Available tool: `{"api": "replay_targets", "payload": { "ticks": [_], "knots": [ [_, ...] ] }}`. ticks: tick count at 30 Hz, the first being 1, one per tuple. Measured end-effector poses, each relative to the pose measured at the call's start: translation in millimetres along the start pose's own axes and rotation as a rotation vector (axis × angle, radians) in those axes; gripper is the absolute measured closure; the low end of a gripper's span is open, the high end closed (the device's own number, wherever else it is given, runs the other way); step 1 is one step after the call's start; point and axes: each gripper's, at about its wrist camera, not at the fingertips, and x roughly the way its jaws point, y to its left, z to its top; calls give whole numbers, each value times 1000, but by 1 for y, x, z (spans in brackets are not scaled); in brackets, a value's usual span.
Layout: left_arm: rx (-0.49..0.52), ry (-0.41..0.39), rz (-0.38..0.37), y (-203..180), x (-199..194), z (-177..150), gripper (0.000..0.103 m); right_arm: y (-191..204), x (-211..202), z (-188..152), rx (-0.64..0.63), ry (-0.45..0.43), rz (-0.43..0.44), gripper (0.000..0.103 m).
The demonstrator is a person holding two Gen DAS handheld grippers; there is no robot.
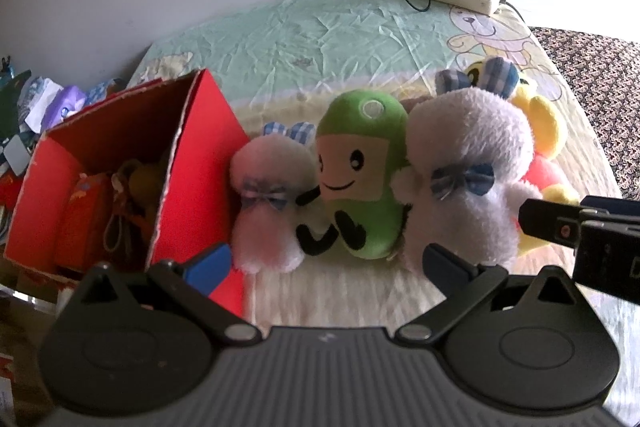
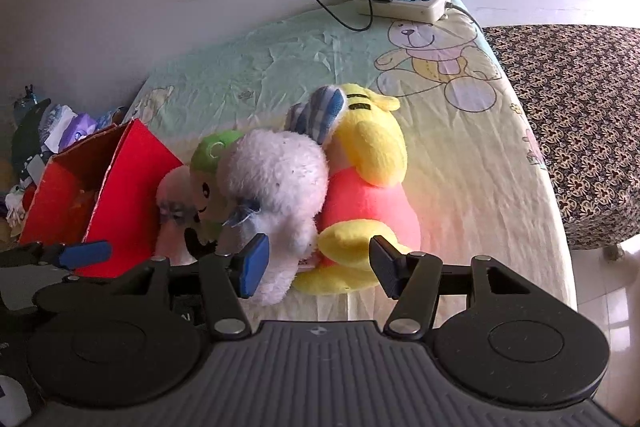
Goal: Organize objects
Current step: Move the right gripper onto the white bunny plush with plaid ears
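At the far left, a heap of clutter (image 1: pixel 44 103) lies beyond the table edge. Next comes the red box (image 1: pixel 192 163), open at the top and standing on the table (image 1: pixel 320 39). Only the left wrist view looks down into it, where an orange pouch (image 1: pixel 86 215) and a corded brownish item lie inside; the right wrist view shows just its outer walls.

Against the box's right wall leans the small white plush (image 1: pixel 268 203) with a checked bow, touching the green plush (image 1: pixel 360 179) with the smiling face. Pressed to that one is the large white plush (image 1: pixel 468 179). The yellow and pink plush (image 2: pixel 368 187) comes last in the row. It is mostly hidden behind the large white one in the left view, but the right view shows its yellow head, pink body and yellow foot in full.

The left gripper (image 1: pixel 326 265) hovers low before the small white and green toys, its blue-padded fingers spread wide and holding nothing. The right gripper (image 2: pixel 318 267) faces the large white and the yellow and pink toys, its fingers apart. The left finger sits right at the white plush's fur, and nothing is clamped.

The table wears a crinkled pale green and cream cloth printed with cartoon bears. At its far right corner sits a power strip (image 2: pixel 404 1) with a black adapter and looping cable, against a plain white wall. A brown patterned surface (image 2: pixel 568 131) lies right of the table, with pale floor tiles showing below it in the right view alone.
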Motion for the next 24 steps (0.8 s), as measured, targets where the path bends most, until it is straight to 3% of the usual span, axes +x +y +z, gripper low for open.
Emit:
{"api": "replay_targets", "payload": {
  "ticks": [19,24],
  "knots": [
    [-25,19,16,3,3,-6,1,-7,-1,6,9,-10,70,43],
    [-25,-25,-85,12,-1,-9,1,-6,-2,9,30,-32,128,43]
  ]
}}
